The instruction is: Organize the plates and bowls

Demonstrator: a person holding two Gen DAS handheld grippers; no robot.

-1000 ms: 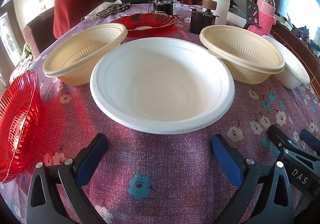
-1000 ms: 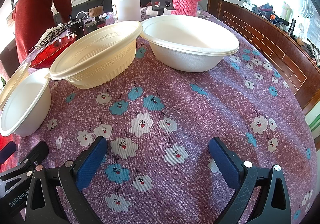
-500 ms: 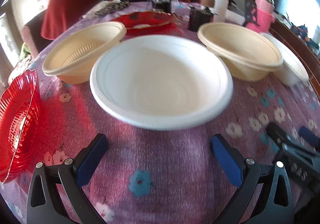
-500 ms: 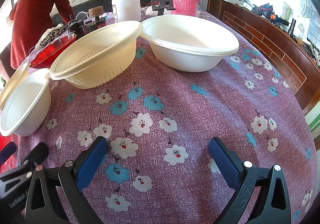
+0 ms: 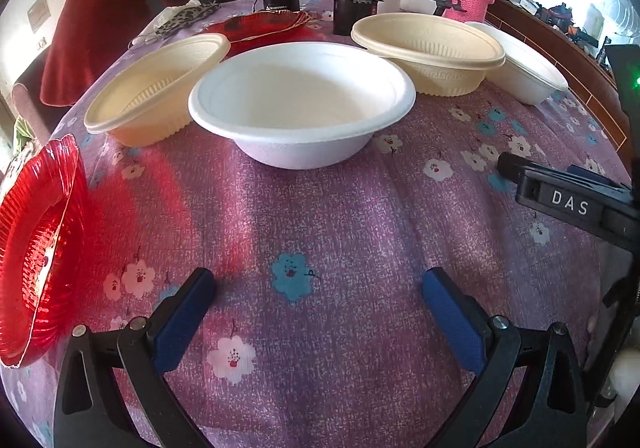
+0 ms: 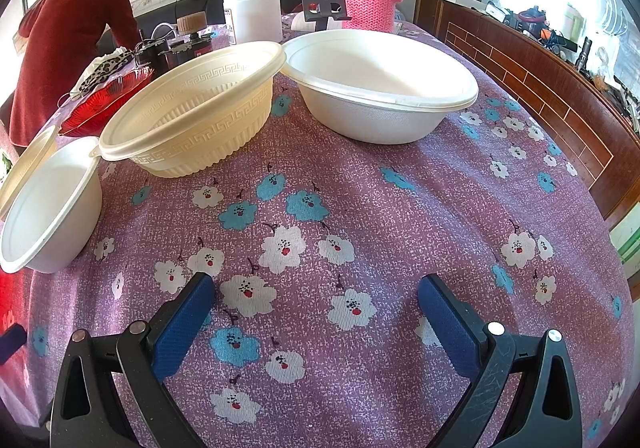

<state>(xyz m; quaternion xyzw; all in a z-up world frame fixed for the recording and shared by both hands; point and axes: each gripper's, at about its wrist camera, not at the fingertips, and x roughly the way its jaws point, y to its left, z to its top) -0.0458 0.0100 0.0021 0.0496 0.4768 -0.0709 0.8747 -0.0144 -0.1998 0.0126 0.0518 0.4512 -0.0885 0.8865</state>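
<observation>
Four bowls sit unstacked on the counter point(image 5: 340, 232): two white bowls point(image 5: 302, 103) point(image 6: 380, 83) and two cream bowls point(image 5: 156, 87) point(image 6: 196, 107); red plates point(image 5: 36, 244) lie apart. Left gripper point(image 5: 320, 304) and right gripper point(image 6: 316, 300) stand wide, empty. Judged barely begun.

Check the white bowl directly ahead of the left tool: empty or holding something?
Empty. The white bowl sits upright on the tablecloth, and its bare white interior shows nothing inside.
</observation>
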